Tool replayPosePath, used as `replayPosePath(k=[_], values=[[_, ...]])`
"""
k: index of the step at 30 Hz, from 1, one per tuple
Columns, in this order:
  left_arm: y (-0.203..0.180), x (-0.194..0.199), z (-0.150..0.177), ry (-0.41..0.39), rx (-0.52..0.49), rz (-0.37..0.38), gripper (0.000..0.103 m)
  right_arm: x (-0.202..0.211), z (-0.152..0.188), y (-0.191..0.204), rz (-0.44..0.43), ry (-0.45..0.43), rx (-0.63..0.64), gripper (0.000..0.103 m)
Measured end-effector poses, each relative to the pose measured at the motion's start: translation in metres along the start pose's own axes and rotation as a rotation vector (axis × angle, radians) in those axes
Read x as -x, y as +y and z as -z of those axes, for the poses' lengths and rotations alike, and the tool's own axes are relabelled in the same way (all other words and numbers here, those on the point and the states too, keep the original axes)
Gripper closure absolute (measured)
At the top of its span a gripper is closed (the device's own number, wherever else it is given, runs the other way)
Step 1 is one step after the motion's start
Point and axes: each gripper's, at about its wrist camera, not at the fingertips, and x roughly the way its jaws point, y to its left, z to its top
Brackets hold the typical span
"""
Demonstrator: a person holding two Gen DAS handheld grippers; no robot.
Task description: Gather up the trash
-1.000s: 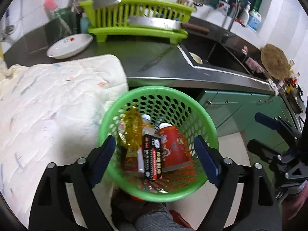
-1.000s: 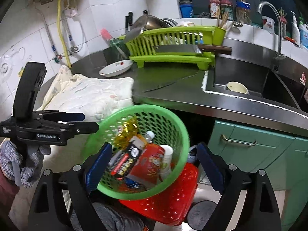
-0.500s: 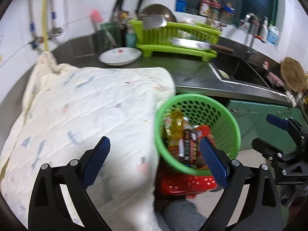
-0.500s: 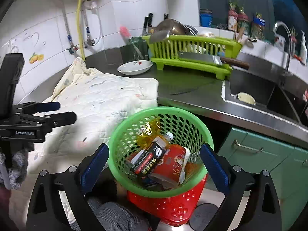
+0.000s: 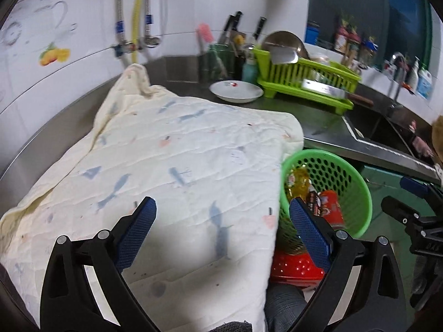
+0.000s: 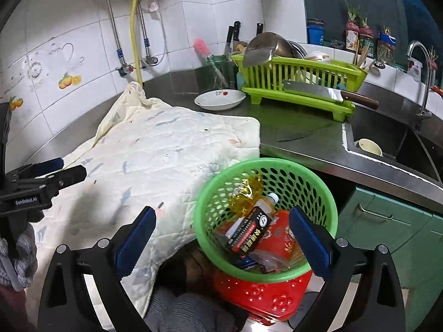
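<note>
Kitchen: steel counter running under white tiles, sink off to the right, quilted cloth lying spread over the near part.
Left gripper: jaws have just been opening, now standing wide, nothing between the blue pads, hanging over the cloth.
Right gripper: also just been opening, jaws gaping, holding nothing, hovering over the near side of the green basket.
Trash: sitting inside the green basket – yellow wrapper, dark box with red band, red cup, clear bottle poking up.
Basket position: sitting on a red basket, hard against the cloth's hanging edge, below the counter lip.
Cloth: no loose trash showing on it from either wrist view.
Step in hand: looks like pulling clear after a drop, scanning for the next piece.
Doing it well: keeping both jaws wide while searching, sweeping the left gripper across the cloth, checking folds near the wall.
Watch: white plate, cleaver on the dish rack are not trash, leaving them alone.
</note>
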Motion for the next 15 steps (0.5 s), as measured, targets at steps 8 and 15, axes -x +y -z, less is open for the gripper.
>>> replayPosePath(k=[8, 15], values=[[0.024, 0.025, 0.014, -0.054, 0.073, -0.039, 0.005, 0.006, 0.002, 0.015, 0.017, -0.015, 0.0, 0.01], [0.032, 0.046, 0.022, -0.116, 0.098, -0.08, 0.005, 0.012, 0.006, 0.026, 0.023, -0.033, 0.012, 0.01]])
